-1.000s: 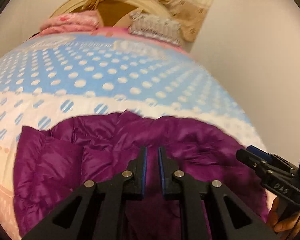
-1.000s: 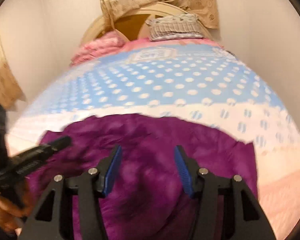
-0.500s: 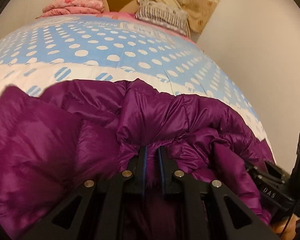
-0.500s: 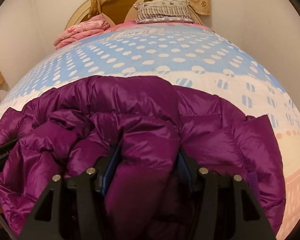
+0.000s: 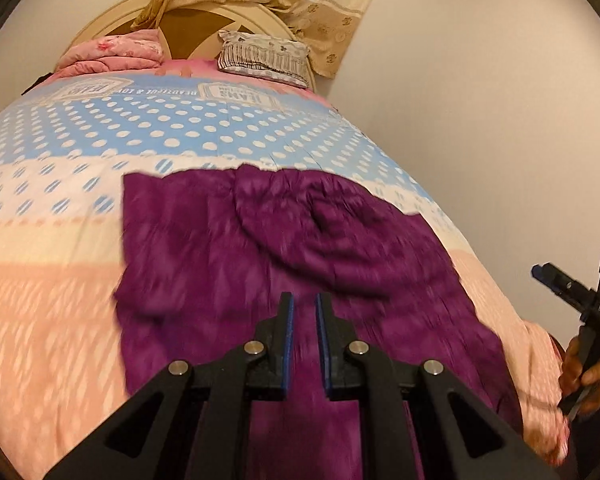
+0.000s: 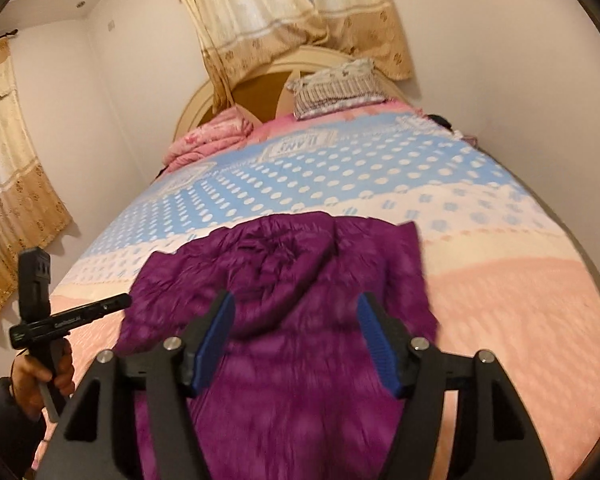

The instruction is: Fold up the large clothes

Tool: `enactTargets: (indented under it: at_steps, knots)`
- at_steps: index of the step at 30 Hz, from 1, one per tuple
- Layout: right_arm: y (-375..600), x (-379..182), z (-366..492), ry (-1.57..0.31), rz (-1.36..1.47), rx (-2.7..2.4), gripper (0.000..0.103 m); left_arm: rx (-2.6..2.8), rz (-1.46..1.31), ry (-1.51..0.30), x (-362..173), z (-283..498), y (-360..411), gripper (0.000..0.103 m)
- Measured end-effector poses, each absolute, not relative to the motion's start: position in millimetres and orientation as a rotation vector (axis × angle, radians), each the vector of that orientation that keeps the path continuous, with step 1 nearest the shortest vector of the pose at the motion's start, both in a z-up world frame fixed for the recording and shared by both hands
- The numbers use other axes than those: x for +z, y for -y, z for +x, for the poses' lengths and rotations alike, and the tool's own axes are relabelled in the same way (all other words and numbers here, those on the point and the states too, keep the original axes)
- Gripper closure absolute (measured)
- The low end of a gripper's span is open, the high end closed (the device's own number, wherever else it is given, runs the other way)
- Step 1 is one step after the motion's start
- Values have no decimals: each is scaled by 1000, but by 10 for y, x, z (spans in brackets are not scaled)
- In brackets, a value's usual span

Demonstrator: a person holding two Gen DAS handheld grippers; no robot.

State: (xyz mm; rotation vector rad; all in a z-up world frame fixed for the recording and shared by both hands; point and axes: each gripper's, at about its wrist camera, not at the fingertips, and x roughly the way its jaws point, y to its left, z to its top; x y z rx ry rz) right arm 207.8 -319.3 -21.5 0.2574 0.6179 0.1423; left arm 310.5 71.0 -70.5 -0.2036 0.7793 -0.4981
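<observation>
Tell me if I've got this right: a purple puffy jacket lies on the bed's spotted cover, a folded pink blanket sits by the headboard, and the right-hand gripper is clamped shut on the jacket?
Nearly. The purple jacket does lie on the spotted cover, with the pink blanket by the headboard. But the right wrist view shows the right gripper with its jaws wide apart, gripping nothing.

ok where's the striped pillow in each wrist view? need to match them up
Left wrist: striped pillow sits top centre, at the head of the bed against the headboard, right of the pink folded blanket.
Right wrist: striped pillow sits upper centre-right, again at the headboard.
Shared landmark: the purple jacket spread on the bed in front of the fingers.
</observation>
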Motion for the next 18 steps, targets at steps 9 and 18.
enactTargets:
  at_steps: [9,18]
  knots:
    - [3234,448,513,-525,209,51,34,-425,-228,-738,-709,1920,-1490,88]
    - [3158,834,-439,-413,274,194,5,-413,-362,-798,-982,1192,-1785,34]
